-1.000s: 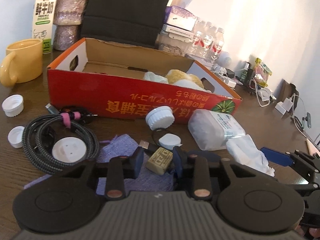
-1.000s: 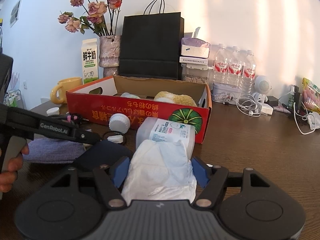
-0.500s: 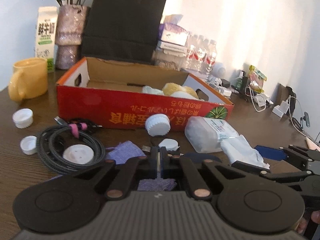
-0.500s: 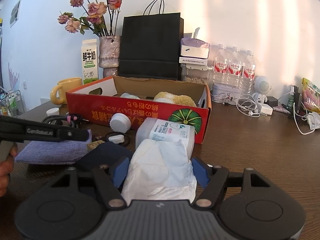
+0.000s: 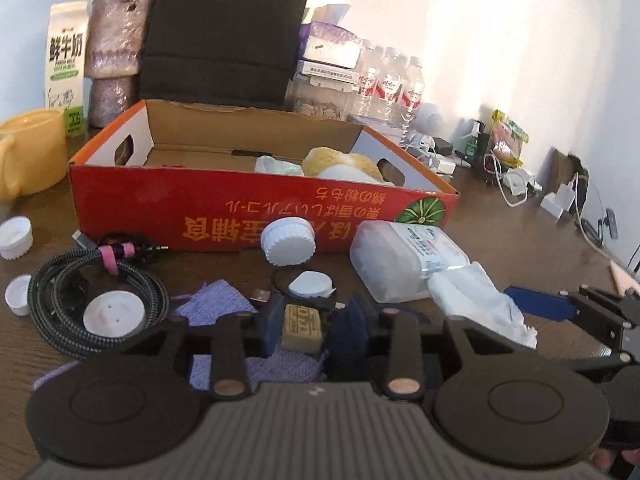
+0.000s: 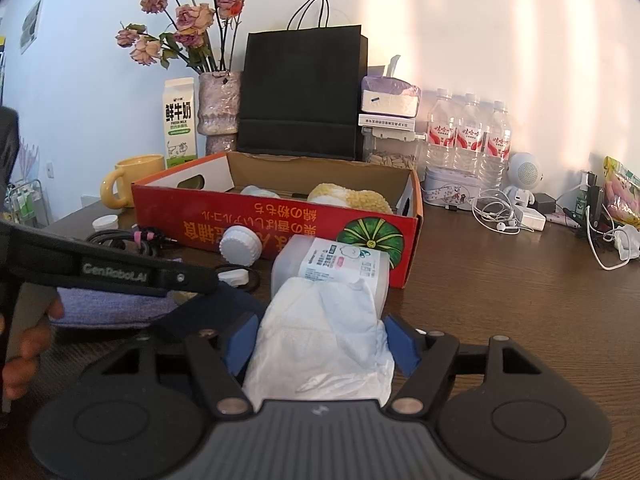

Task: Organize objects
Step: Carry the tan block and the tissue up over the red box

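Note:
My left gripper (image 5: 312,326) is shut on a small tan soap bar (image 5: 302,327) and holds it just above a purple cloth (image 5: 224,306). My right gripper (image 6: 320,338) is open around a white crumpled wipe bag (image 6: 324,340) that lies against a wet-wipes pack (image 6: 340,262); the pads stand beside the bag. The red cardboard box (image 5: 260,204) stands behind, open, with a yellow plush (image 5: 340,164) and a white bag inside. The box also shows in the right wrist view (image 6: 280,224).
A coiled black cable (image 5: 92,300) with a white disc lies left. White lids (image 5: 286,240) and caps (image 5: 16,236) lie in front of the box. A yellow mug (image 5: 28,156), milk carton (image 5: 66,68), vase, black paper bag (image 6: 300,92), water bottles (image 6: 468,132) and chargers stand behind.
My left gripper closed on the soap bar, rose briefly, and now shows the bar held between its pads. The right gripper has not moved.

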Demonstrator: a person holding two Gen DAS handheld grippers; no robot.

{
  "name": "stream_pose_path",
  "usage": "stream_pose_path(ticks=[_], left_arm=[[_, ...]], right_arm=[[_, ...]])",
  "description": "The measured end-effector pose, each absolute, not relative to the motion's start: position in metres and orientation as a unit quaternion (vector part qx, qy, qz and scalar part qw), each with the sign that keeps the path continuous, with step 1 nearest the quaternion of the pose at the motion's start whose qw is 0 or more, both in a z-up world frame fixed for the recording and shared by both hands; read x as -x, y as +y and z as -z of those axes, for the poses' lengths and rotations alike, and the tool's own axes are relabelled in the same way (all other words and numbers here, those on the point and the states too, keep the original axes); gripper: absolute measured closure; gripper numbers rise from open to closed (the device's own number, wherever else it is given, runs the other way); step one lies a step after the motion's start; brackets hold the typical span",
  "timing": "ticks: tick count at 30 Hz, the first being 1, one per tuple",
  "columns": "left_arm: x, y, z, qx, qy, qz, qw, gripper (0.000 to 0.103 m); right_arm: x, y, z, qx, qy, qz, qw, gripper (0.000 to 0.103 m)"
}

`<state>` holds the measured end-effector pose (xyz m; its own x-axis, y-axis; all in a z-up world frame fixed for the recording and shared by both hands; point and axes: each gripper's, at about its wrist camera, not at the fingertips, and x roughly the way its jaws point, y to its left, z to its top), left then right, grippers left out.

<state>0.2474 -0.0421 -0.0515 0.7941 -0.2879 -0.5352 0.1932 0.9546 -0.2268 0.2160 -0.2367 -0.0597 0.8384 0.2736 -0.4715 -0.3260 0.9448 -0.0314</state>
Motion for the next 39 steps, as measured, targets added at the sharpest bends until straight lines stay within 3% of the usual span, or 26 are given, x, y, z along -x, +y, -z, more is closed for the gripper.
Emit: stream_pose_path(ticks=[9,21,23,39], left_arm=[[-0.245,-0.028,0.053,0.102,0.302,0.107,0.942,0.065],[-0.254,-0.046,0.055,0.027,0.325,0.114,0.938,0.067],[-0.255,-0.051,0.055,0.001,0.324,0.122,0.938,0.081],[-0.232,-0.039,0.044,0.028,0.285,0.124,0.950,0.081]], right_arm=[[-0.216,-0.236,0.060,0.056,0.237,-0.157,0.957,0.033],[-0.216,-0.234,0.059,0.057,0.238,-0.158,0.957,0.032],[-0.216,-0.234,0.059,0.057,0.238,-0.159,0.957,0.032],[-0.209,-0.233,0.058,0.069,0.213,-0.159,0.962,0.034]])
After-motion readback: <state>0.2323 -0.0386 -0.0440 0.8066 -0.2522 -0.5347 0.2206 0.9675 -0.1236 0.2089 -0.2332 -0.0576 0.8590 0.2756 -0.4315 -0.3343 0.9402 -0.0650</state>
